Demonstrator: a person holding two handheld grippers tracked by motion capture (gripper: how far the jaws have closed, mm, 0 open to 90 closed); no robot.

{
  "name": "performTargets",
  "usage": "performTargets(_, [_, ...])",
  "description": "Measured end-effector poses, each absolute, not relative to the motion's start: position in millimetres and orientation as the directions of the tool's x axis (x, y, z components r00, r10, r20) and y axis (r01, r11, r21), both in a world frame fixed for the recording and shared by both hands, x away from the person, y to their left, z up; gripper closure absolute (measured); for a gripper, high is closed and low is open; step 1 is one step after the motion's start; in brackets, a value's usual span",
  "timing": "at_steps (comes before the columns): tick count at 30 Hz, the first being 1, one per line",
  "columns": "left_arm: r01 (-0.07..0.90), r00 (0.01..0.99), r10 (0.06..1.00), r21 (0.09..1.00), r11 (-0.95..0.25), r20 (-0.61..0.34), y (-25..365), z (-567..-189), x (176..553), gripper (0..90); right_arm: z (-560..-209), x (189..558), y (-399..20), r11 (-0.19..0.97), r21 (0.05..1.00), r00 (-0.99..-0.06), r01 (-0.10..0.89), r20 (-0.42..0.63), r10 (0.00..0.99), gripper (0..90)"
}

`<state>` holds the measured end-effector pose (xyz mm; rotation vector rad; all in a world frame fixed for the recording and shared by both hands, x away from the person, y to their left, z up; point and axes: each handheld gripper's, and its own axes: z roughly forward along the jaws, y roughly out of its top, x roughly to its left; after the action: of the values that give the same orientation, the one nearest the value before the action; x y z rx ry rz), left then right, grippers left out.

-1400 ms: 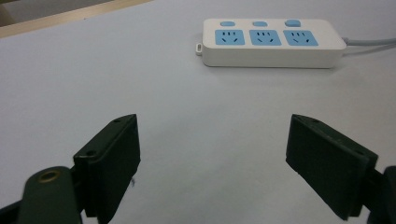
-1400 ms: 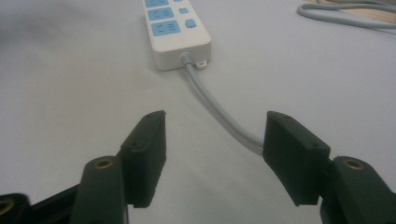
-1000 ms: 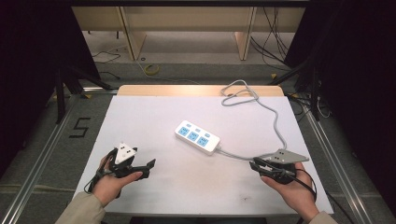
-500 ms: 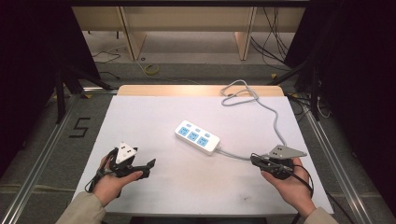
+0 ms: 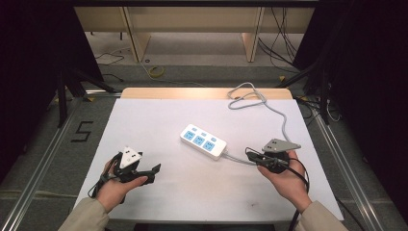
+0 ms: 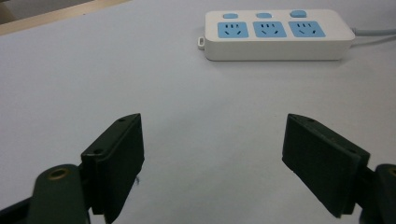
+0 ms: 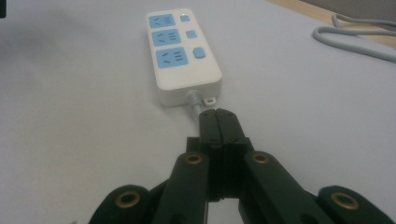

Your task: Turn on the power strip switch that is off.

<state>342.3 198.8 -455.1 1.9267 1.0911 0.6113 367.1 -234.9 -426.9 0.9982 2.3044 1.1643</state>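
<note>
A white power strip (image 5: 203, 141) with three blue sockets lies flat near the middle of the white table (image 5: 159, 120). Its grey cable (image 5: 284, 120) runs right, then loops at the table's far edge. My left gripper (image 5: 156, 169) rests at the front left, open and holding nothing. In the left gripper view the power strip (image 6: 275, 32) lies well ahead of the wide-apart jaws of the left gripper (image 6: 212, 158). My right gripper (image 5: 248, 153) is shut, its tip just behind the strip's cable end. In the right gripper view the power strip (image 7: 182, 51) lies straight ahead, and the cable (image 7: 195, 100) slips under the closed tip of the right gripper (image 7: 218, 116).
Beyond the table's wooden far edge (image 5: 192, 93) lie a bare floor, loose cords (image 5: 154, 71) and wooden furniture legs. Dark stands flank both sides. A number five is marked on the floor (image 5: 82, 131) at the left.
My right gripper has moved forward and slightly left, closer to the strip's cable end. The left gripper and the strip have stayed still.
</note>
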Motion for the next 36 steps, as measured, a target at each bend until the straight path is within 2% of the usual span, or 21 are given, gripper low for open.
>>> performTargets(10, [0.467, 0.514, 0.857, 0.833, -0.296, 0.016, 197.3, -455.7, 342.6, 20.5, -421.9, 385.1, -223.2, 0.400, 0.797, -0.680, 0.452, 0.017, 0.733, 90.0])
performTargets(36, [0.467, 0.528, 0.849, 0.826, -0.314, 0.025, 195.3, -457.2, 343.1, 20.8, -419.4, 431.1, -182.1, 0.467, 0.744, -0.700, 0.478, 0.001, 0.715, 90.0])
